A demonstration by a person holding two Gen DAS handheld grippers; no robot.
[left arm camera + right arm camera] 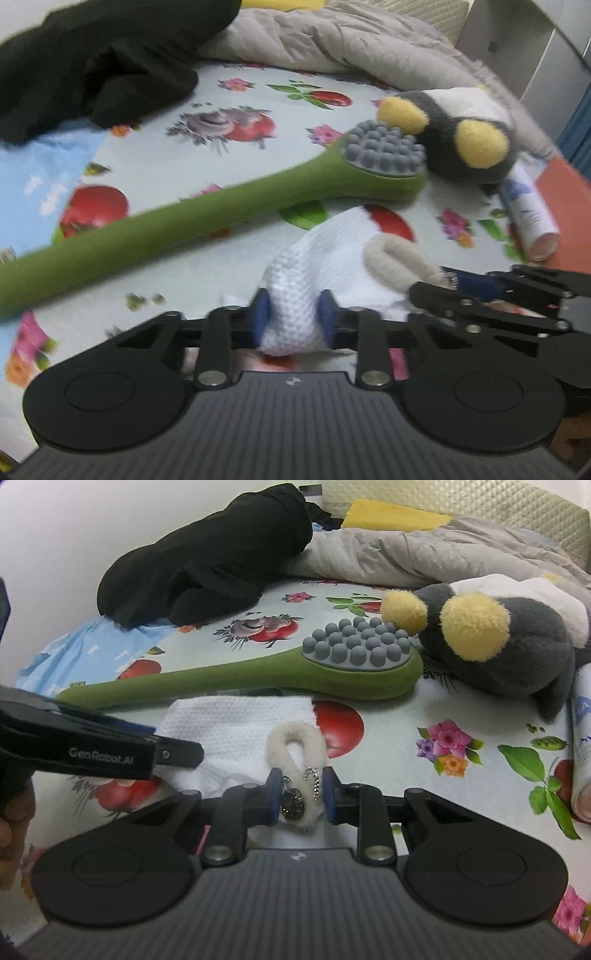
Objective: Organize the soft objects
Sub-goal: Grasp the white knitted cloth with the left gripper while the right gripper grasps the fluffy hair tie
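A white knitted cloth (pixel 236 727) lies on the flowered bed sheet (pixel 388 746). My left gripper (pixel 293 317) is shut on a bunched end of the cloth (pixel 332 254). My right gripper (pixel 300 794) is shut on a cream fuzzy loop ornament (pixel 293 746) with dark sparkly charms that lies on the cloth. The left gripper shows in the right wrist view (pixel 177 755) at the cloth's left side. The right gripper shows in the left wrist view (pixel 424 288) at the loop (pixel 395 258). A grey and yellow plush toy (pixel 491 642) lies behind.
A green long-handled massage brush (pixel 266 675) with grey nubs lies across the sheet just behind the cloth. A black garment (pixel 207 561) is at the back left, a grey quilt (pixel 424 554) at the back. A white spray can (pixel 583 738) lies at the right.
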